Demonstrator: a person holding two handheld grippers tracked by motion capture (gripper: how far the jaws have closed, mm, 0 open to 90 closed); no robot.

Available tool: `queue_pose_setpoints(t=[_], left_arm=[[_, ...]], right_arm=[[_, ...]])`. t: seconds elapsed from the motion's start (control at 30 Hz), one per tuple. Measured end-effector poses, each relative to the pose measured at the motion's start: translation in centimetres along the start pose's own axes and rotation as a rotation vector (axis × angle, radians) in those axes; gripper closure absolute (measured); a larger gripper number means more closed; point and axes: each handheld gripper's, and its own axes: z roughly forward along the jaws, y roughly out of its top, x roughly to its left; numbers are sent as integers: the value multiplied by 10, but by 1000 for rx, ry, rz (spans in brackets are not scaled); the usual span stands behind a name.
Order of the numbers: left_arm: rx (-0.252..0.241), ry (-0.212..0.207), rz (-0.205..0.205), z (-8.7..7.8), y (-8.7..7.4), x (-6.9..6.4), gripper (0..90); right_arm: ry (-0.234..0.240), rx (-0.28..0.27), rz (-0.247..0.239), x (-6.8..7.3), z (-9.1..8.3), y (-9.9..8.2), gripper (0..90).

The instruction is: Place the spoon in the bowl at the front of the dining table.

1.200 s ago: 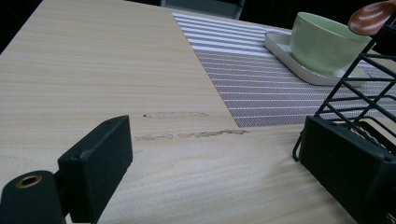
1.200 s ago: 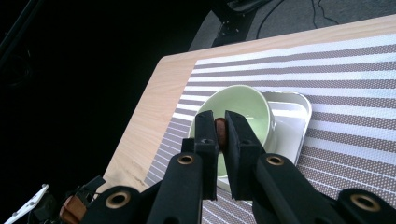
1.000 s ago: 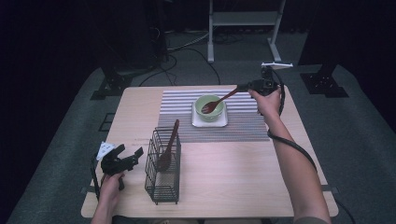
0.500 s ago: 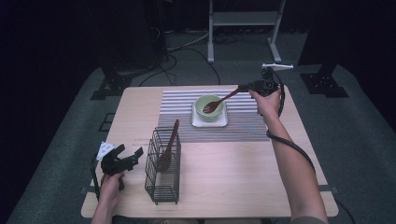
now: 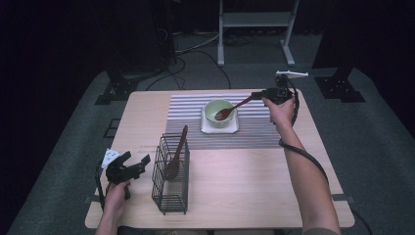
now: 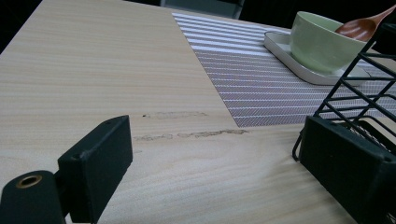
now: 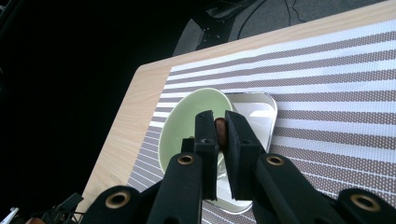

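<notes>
A pale green bowl (image 5: 214,108) stands on a white square tray (image 5: 220,129) on the striped placemat (image 5: 254,132). My right gripper (image 5: 257,95) is at the far right of the table, shut on the handle of a brown wooden spoon (image 5: 230,111) whose scoop rests in the bowl. In the right gripper view the jaws pinch the spoon handle (image 7: 220,130) above the bowl (image 7: 187,116). My left gripper (image 5: 137,164) rests open near the front left edge. Its jaws (image 6: 219,154) stand wide apart with bare table between them.
A black wire basket (image 5: 171,181) stands upright at front centre, just right of the left gripper, with a second wooden spoon (image 5: 178,149) leaning in it. In the left gripper view the basket (image 6: 359,88) is right beside the right jaw. A metal stand (image 5: 254,19) is beyond the table.
</notes>
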Motion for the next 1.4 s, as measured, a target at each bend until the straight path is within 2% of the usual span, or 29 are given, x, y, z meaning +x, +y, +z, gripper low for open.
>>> queue_pose_setpoints(t=[0.5,1.4], left_arm=[[1,1,3,0,0,0,90],[3,0,-3,0,0,0,90]], right_arm=[[-12,11,18,-10,12,-8,833],[9,14,57,-22,33,-17,832]])
